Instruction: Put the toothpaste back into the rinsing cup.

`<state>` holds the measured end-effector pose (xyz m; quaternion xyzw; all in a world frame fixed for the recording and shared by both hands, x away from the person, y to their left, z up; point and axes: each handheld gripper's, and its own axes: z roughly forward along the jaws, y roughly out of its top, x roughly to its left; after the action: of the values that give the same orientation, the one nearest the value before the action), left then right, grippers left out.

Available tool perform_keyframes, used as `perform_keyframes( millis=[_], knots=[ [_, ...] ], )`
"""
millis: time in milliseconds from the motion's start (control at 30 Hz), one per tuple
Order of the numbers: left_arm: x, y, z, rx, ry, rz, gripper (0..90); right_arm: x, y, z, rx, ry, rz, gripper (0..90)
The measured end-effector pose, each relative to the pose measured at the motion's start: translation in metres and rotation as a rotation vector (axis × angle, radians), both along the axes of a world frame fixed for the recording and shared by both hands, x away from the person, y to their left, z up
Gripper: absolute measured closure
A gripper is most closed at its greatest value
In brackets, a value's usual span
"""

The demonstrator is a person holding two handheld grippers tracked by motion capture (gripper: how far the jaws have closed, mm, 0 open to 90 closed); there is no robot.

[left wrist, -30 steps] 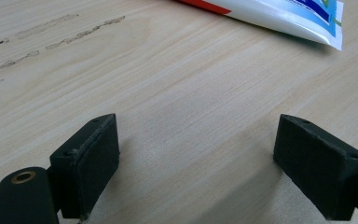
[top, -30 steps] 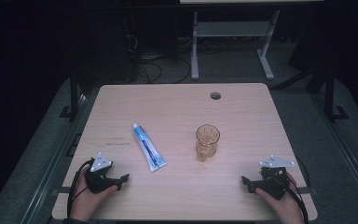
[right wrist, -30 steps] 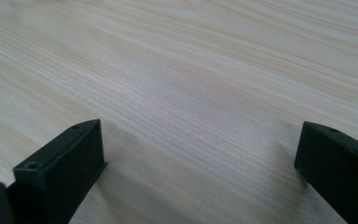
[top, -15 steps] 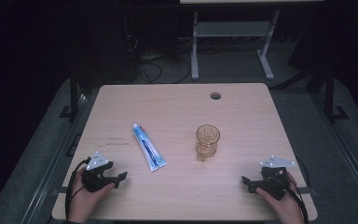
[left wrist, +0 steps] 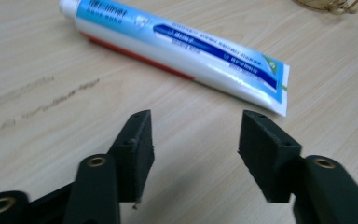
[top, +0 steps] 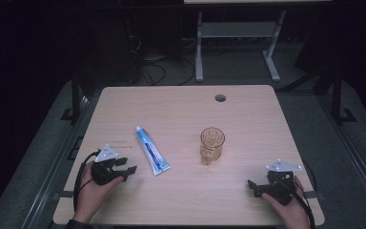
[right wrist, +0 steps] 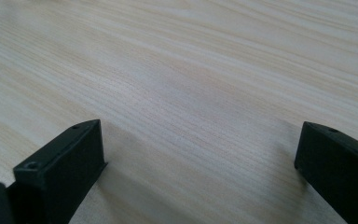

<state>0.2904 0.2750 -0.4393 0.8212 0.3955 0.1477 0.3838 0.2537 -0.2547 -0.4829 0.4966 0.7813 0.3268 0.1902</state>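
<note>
A: Item one, lower left of the high view: left claw point(top: 129, 170), held in a person's left hand point(top: 93, 188), resting low on the pale wood counter point(top: 181, 107). State?

B: Jaws spread apart, nothing between them. In the left gripper view the two black pads point(left wrist: 137, 151) stand wide over bare wood, with the gap facing the tube's flat end.

A: Item two, just right of that claw?

B: Toothpaste tube point(top: 151, 150), white and blue, lying flat on the counter. White cap toward the upper left, crimped end toward the lower right, near the left claw's tips but apart from them. In the left gripper view the tube point(left wrist: 182, 51) runs across the upper half of the frame, with a red stripe along its underside.

A: Item three, centre of the high view?

B: Amber patterned glass point(top: 212, 145), upright, standing to the right of the tube and well apart from it. Contents: cannot tell.

A: Item four, upper centre-right of the counter?

B: Round cable hole point(top: 220, 98), near the far edge.

A: Item five, lower right?

B: Right claw point(top: 251, 186), in the person's right hand point(top: 290, 205), pointing left. Jaws wide apart and empty; the right gripper view shows plain wood grain between its pads point(right wrist: 63, 163).
</note>
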Motion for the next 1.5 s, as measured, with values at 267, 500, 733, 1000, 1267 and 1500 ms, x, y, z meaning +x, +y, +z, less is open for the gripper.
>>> perform_keyframes(
  millis=[267,500,733,1000,1267,1500],
  knots=[
    [0.009,0.000,0.009,-0.059,0.027,-0.030,63.7,0.000,0.000,0.000,0.000,0.001,0.000,0.7],
    [0.015,-0.003,0.020,-0.088,0.014,-0.050,89.0,0.000,0.000,0.000,0.000,0.000,0.000,0.7],
    [0.028,-0.012,0.025,-0.086,0.021,-0.058,90.0,0.000,0.000,0.000,0.000,0.001,0.000,0.7],
    [0.043,-0.031,0.022,-0.066,0.036,-0.103,90.0,0.000,0.000,0.000,0.000,0.001,0.000,0.7],
    [0.059,-0.056,0.017,-0.043,0.047,-0.143,90.0,0.000,0.000,0.000,0.000,0.001,0.005,0.7],
    [0.066,-0.073,0.011,-0.027,0.055,-0.163,90.0,0.001,-0.001,0.000,0.000,-0.001,0.008,0.7]
  ],
)
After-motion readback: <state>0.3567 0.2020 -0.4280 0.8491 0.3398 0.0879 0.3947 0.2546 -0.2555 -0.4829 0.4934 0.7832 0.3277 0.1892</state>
